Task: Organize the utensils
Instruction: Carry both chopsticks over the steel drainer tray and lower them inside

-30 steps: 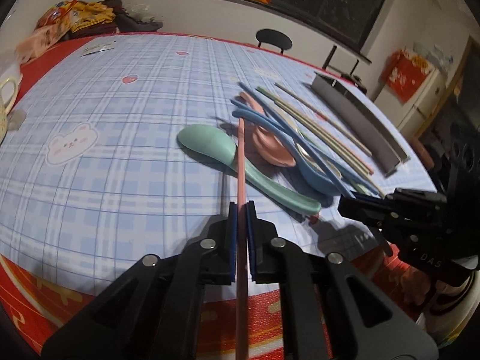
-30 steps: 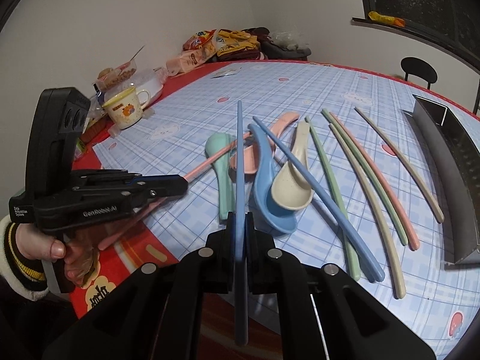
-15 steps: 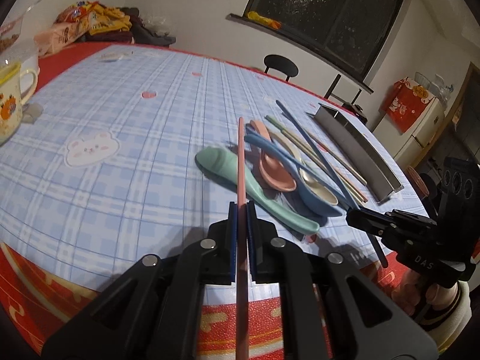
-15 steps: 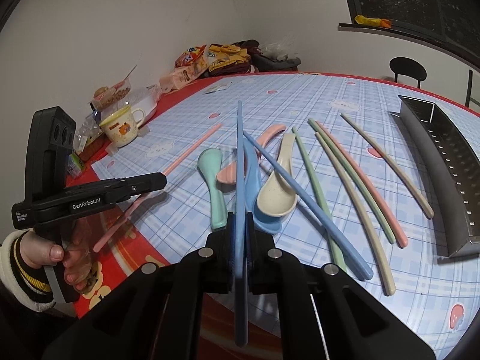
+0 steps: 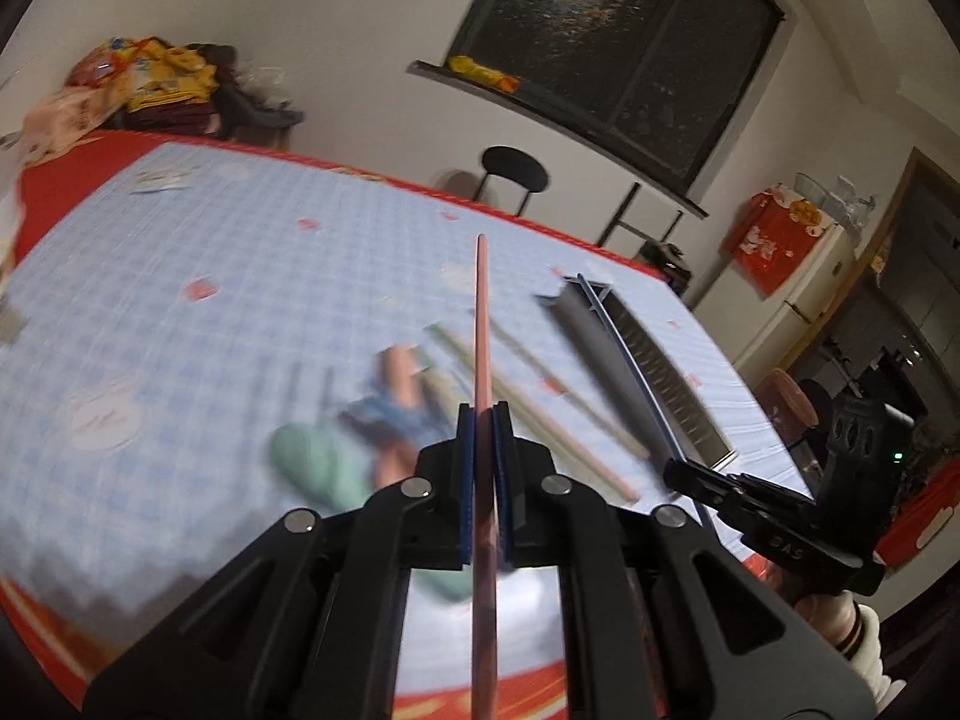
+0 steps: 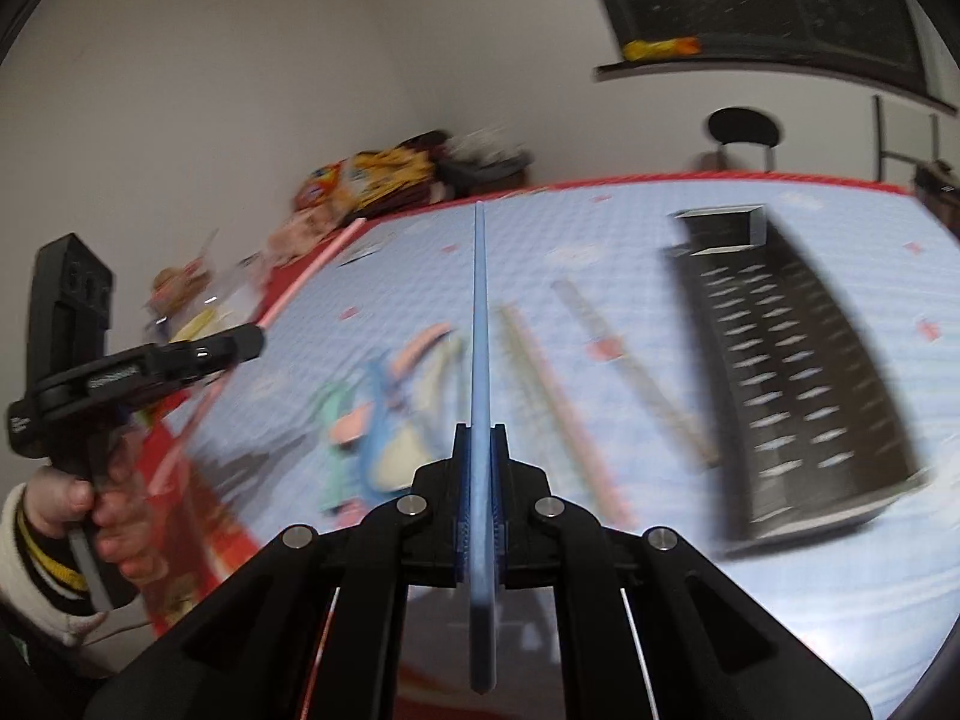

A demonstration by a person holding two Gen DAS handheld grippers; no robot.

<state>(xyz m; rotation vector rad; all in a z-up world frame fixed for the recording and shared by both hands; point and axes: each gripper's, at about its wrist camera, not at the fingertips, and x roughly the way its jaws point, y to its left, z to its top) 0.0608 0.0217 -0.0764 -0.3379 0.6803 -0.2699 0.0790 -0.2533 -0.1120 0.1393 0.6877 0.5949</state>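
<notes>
My left fingers pinch a pink chopstick, my right fingers a blue one, each gripped lengthwise and clear of the desk, apparently bound for the tray.

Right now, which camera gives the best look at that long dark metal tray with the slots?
The right wrist view: the metal tray lies broad and nearly whole, its slotted floor visible though blurred. The left wrist view shows the tray narrow and foreshortened.

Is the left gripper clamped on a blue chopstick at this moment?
No, the left gripper has its fingers closed on a pink chopstick; the blue chopstick sits in the right gripper.
</notes>
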